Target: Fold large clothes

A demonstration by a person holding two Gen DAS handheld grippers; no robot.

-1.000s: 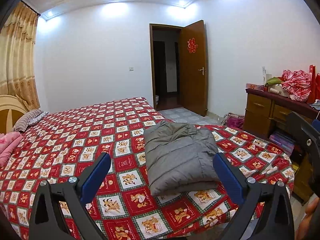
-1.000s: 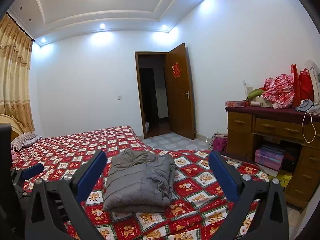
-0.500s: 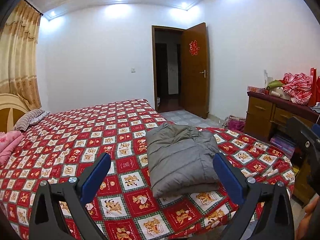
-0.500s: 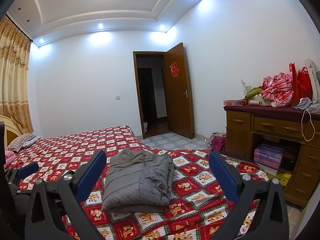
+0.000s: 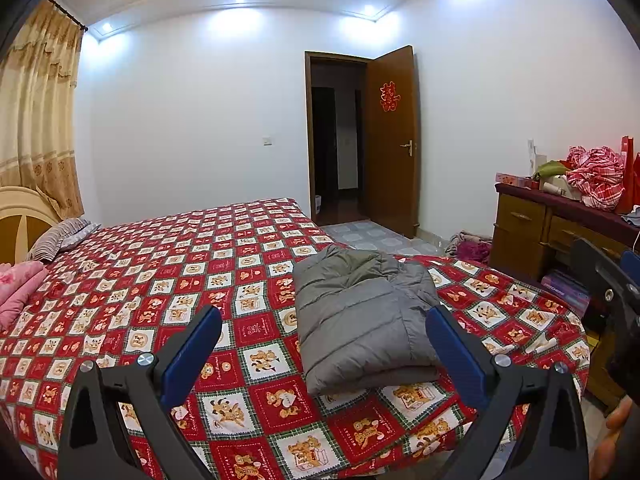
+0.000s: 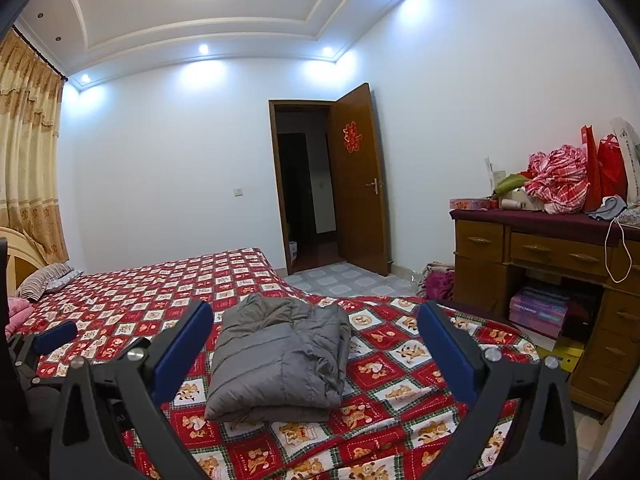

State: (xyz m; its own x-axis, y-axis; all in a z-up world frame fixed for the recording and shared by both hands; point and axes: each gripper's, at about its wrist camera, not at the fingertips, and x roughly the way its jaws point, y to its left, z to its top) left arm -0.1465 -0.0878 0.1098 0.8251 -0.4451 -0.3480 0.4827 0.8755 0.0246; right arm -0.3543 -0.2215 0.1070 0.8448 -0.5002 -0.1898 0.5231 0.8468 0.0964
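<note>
Grey padded jacket [image 5: 364, 320], folded into a thick rectangular bundle, lying on the red patchwork bedspread [image 5: 160, 280] near the foot corner of the bed. Seen again from the right wrist view [image 6: 280, 360], same bundle, layers stacked, folded edge toward the camera.

Left gripper [image 5: 322, 344] held above the near edge of the bed, blue-padded fingers [image 5: 192, 352] spread wide, nothing between them, apart from the jacket. Right gripper [image 6: 316, 344] likewise spread wide and holding nothing, hovering short of the bundle. Left gripper also visible at the left edge of the right wrist view [image 6: 52, 338], low over the bedspread.

Striped pillow [image 5: 60, 236] and pink bedding [image 5: 20, 288] at the head of the bed, beside the cream headboard [image 5: 20, 208]. Gold curtain [image 5: 36, 120] on the left. Open brown door [image 5: 390, 140] with a red paper decoration [image 5: 390, 97] in the far wall. Wooden dresser [image 6: 540, 256] to the right, piled with a red checked cloth [image 6: 560, 180] and red bags [image 6: 604, 168]; boxes [image 6: 538, 312] stored underneath.
</note>
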